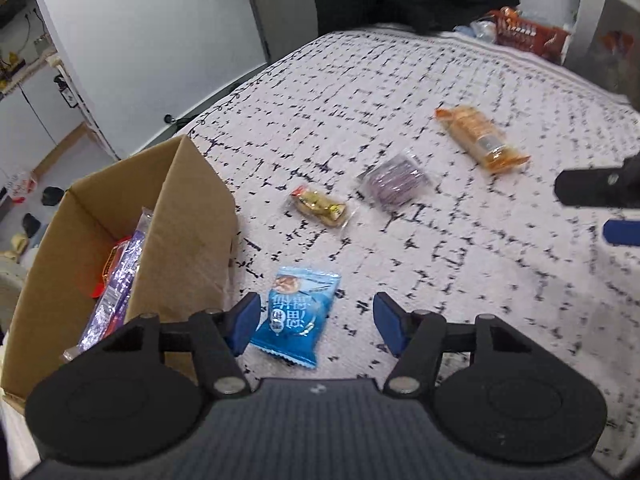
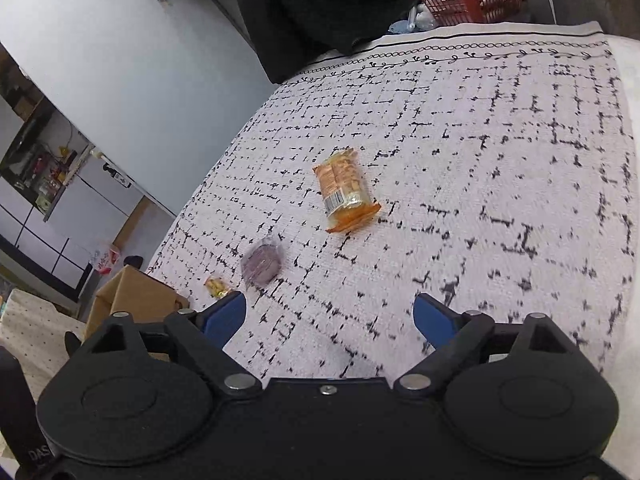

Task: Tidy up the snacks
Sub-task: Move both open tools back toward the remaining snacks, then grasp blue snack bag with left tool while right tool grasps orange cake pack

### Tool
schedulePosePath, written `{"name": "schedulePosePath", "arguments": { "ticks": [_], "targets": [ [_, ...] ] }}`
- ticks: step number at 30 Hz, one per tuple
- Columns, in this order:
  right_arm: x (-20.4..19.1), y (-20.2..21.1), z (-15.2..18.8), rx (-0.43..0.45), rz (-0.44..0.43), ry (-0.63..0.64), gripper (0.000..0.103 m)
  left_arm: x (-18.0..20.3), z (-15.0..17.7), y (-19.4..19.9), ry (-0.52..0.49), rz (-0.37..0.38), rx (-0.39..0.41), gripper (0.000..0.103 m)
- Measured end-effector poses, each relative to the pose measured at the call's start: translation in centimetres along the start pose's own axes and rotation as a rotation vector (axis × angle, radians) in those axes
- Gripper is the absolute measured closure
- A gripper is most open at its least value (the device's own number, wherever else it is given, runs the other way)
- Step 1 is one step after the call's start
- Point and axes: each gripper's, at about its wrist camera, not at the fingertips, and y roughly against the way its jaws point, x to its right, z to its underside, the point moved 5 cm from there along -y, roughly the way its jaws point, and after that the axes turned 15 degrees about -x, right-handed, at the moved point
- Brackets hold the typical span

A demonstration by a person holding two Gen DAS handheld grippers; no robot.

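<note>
Far left, near edge of the bench: open cardboard box (image 1: 120, 240), a purple wrapper and something red-orange already standing inside.

Just right of the box, left tool (image 1: 314, 326) hangs low with its jaws spread wide, holding nothing. Blue snack packet (image 1: 298, 316) lies flat on the patterned cloth (image 1: 480, 280) between the fingers, nearer the left pad and apparently touching it.

Farther out, moving right: small gold-wrapped snack (image 1: 320, 208), then purple round packet (image 1: 394, 180), then orange cracker pack (image 1: 482, 138), each apart from the others.

Right side: right tool (image 2: 330, 318) also spread and empty, hovering above bare cloth, well short of the orange pack.

Risks, as judged: the blue packet sits off-centre, so closing could shove it sideways or catch only a crimped edge, and it may slip on the lift. Slick film on soft cloth invites pinching the cloth too. The box's raised flap stands close; a swing left could clip it.
</note>
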Motion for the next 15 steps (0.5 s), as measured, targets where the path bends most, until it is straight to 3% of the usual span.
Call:
{"name": "schedulePosePath", "arguments": {
  "ticks": [9,15],
  "targets": [
    [0.4,-1.7,-2.0,0.002,0.035,0.043,0.014,-0.1,-0.3,-2.9,0.029,-0.005,-0.049,0.041],
    [0.2,-2.8,-3.4,0.014,0.073,0.082,0.014,-1.3,-0.4,-3.6,0.126,0.061,-0.06,0.041]
  ]
}}
